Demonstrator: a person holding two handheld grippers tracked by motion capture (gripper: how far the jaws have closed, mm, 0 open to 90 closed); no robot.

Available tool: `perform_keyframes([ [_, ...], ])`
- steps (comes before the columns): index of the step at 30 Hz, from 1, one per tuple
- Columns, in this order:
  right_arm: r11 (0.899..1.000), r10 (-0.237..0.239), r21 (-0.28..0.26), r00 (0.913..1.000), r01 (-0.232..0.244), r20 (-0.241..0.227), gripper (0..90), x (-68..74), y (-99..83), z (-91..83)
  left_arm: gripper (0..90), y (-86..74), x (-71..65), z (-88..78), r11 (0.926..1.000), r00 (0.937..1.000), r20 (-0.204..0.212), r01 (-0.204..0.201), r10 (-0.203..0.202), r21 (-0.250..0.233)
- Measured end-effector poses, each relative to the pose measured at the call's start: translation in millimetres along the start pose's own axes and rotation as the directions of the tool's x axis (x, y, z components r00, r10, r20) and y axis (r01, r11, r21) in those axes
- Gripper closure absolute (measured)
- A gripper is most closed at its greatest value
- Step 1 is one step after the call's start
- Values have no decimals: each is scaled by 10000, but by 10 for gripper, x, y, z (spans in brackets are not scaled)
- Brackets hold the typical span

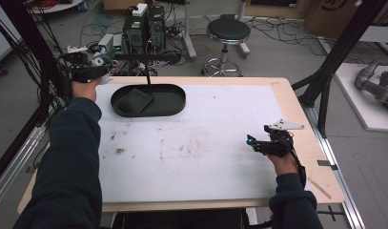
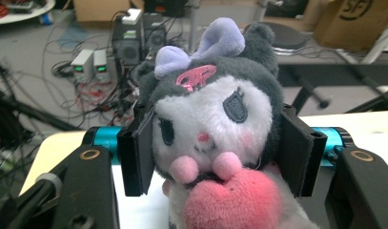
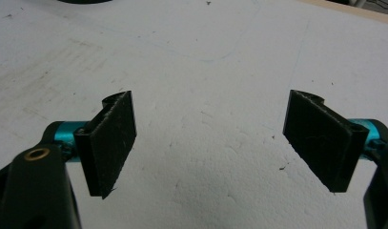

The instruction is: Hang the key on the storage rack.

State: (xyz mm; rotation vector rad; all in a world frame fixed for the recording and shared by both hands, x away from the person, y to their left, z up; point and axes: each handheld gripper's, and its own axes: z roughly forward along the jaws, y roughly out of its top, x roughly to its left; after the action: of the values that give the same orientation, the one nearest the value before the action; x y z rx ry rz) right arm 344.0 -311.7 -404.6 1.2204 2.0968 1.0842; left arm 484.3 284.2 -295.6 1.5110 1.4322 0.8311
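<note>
A plush toy (image 2: pixel 210 114) with a white face, dark grey hood, lilac bow and a pink heart sits squeezed between the jaws of my left gripper (image 2: pixel 215 152), which is shut on its head. In the high view the left gripper (image 1: pixel 89 67) is held at the table's far left corner, with the toy (image 1: pixel 97 61) just visible at its tip. A dark oval tray (image 1: pixel 148 101) lies to its right, with a dark square pad (image 1: pixel 134 101) inside. My right gripper (image 3: pixel 210 143) stands open over the bare white mat; in the high view the right gripper (image 1: pixel 270 143) is near the right edge.
A white mat (image 1: pixel 191 143) with brownish stains covers the wooden table (image 1: pixel 296 109). Beyond the far edge stand a round stool (image 1: pixel 227 33), computer boxes (image 1: pixel 144 28) and many floor cables. Black frame posts (image 1: pixel 344 43) rise at both sides.
</note>
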Motion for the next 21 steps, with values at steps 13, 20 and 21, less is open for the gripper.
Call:
perform_keyframes([
  [13,10000,-68,70,10000,68,-22,187,12,-5,1,377,-354,-53,200,9941,9964,-665,-451,518,987],
  [20,10000,33,-11,10000,-33,-12,187,0,-15,-18,340,-454,-113,298,9880,9925,-843,-772,890,1340],
  [21,10000,14,-22,10000,-14,-5,187,-5,-18,-20,320,-500,-115,336,9842,9940,-605,-808,913,1574],
])
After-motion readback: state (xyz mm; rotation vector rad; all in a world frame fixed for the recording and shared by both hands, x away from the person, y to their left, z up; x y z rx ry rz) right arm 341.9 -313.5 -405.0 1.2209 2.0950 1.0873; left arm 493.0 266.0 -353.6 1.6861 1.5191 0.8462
